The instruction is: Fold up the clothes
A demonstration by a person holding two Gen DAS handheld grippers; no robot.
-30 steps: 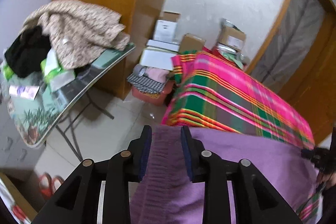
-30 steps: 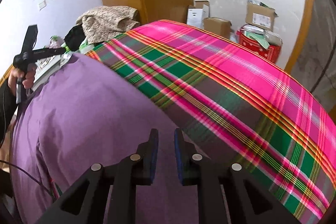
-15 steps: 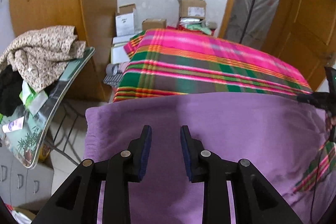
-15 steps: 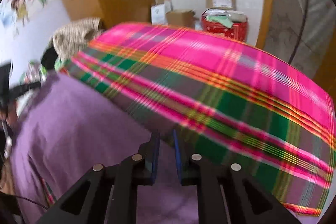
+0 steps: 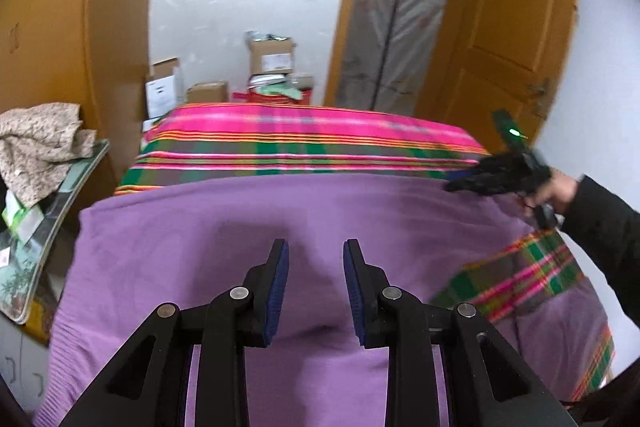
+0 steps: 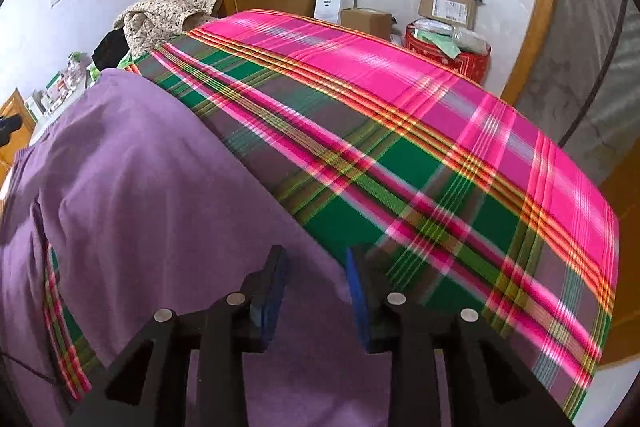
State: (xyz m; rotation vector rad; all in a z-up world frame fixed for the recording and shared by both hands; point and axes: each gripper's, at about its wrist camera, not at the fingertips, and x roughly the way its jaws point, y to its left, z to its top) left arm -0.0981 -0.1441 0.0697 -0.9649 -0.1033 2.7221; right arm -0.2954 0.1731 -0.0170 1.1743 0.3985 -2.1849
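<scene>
Left wrist view shows your bed under a pink, green and orange plaid blanket (image 5: 304, 143), and spread flat over its near half lies the soft purple knitted garment (image 5: 240, 227), ribbed along its left hem. A strip of plaid shows through a gap on its right side. Your left gripper (image 5: 316, 287) hangs over the purple cloth with its blue-padded fingers (image 5: 278, 291) half apart, nothing between them. Your right gripper (image 6: 316, 291) sits at the garment's far edge, where purple meets plaid; its jaws are opening, the pads clear of the cloth.
</scene>
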